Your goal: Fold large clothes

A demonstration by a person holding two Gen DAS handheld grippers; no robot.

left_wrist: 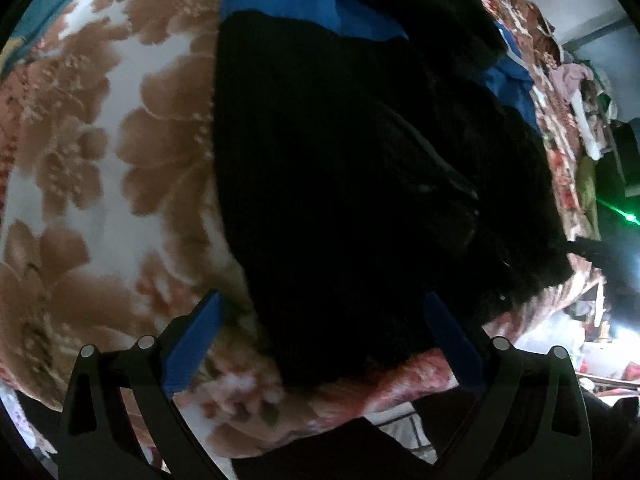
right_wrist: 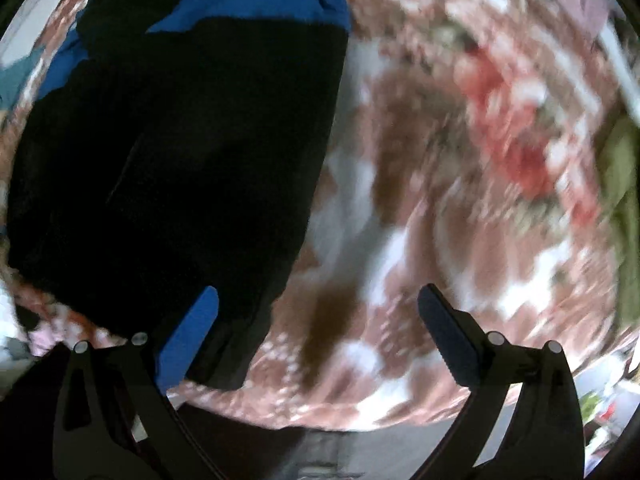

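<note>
The black garment (left_wrist: 352,184) lies spread on a floral blanket (left_wrist: 100,168) that covers a bed, with a blue panel (left_wrist: 304,4) at its far end, toward the top of the frame in both views. Its long axis runs from the upper centre down toward the bottom centre of the left wrist view, so the near hem points at the left claw (left_wrist: 320,340). The left claw stands wide, holding nothing, and its two blue-faced fingers (left_wrist: 192,352) straddle the near hem, which lies between them at the lower centre of the frame. The right claw (right_wrist: 320,328) also stands wide and empty. In its view the garment (right_wrist: 180,152) fills the left half, and its straight side edge runs from upper centre down to the lower left, passing just beside the left-hand finger (right_wrist: 188,340). The space between the right claw's fingers shows mostly bare blanket (right_wrist: 440,200). On this evidence the left claw appears nearer to a usable grasp on the hem, while the right claw would need to shift toward frame left to reach the side edge. Limits of observation: the black cloth is underexposed, so seams, sleeves and existing folds cannot be made out. The right wrist view is motion-blurred. Whether either claw touches the cloth cannot be told. The green item (right_wrist: 620,184) at the right edge is cut off.
</note>
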